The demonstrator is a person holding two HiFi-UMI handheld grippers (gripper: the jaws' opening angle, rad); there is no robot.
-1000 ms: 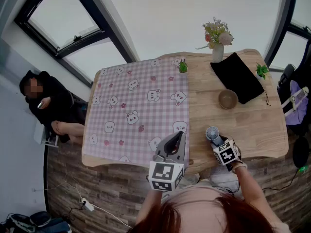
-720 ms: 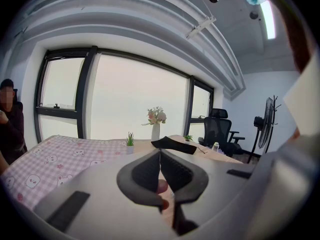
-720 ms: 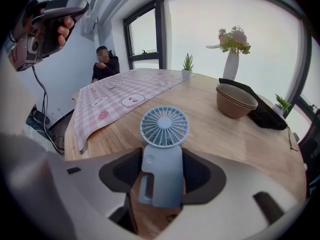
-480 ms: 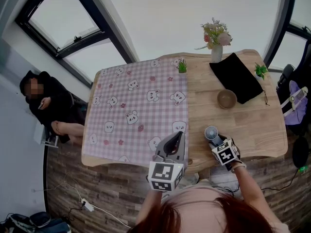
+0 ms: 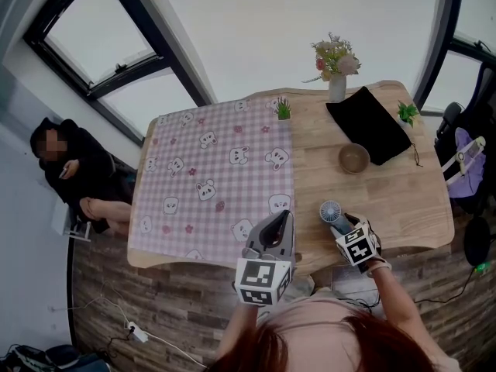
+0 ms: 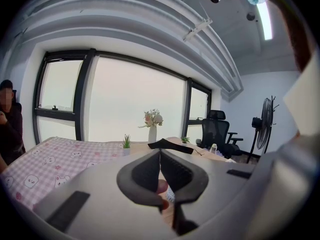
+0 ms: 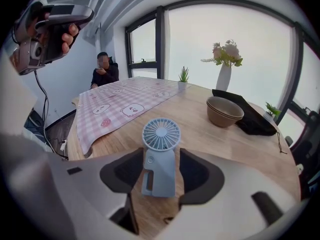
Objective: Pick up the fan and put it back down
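Your right hand-held gripper (image 7: 161,160) brackets the pale blue handheld fan (image 7: 161,133) on the worktop (image 7: 220,139), jaws wide, just narrowed, pads not pressing. Your left hand-held gripper (image 6: 160,156) is closed, empty.

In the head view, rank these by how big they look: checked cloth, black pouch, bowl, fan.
1. checked cloth
2. black pouch
3. bowl
4. fan: its handle is partly hidden, so its order against the bowl is unsure.
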